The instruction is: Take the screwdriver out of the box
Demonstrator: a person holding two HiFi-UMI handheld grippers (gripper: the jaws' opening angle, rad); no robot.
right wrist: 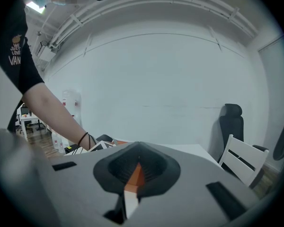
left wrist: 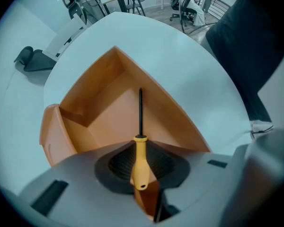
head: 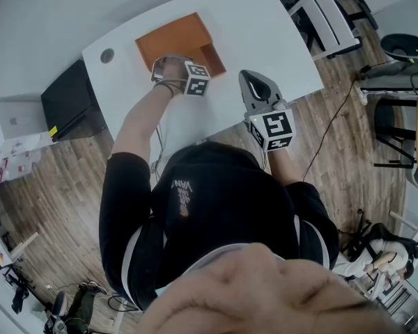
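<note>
An open orange box (head: 177,37) sits on the white table (head: 265,26). My left gripper (head: 168,68) points steeply down into its near end. In the left gripper view, the screwdriver (left wrist: 140,162) has a yellow handle and a thin black shaft that runs out over the box floor (left wrist: 99,112). The left gripper (left wrist: 141,171) has its ribbed pads closed on the handle. My right gripper (head: 254,82) hovers over the table to the right of the box, roughly level, jaws together with nothing in them. In its own view the right gripper (right wrist: 135,174) shows only a thin slit.
A black cabinet (head: 70,99) stands left of the table and a white chair (head: 327,16) at its far right. A round cable hole (head: 107,55) lies left of the box. The person's left forearm (right wrist: 47,112) crosses the right gripper view.
</note>
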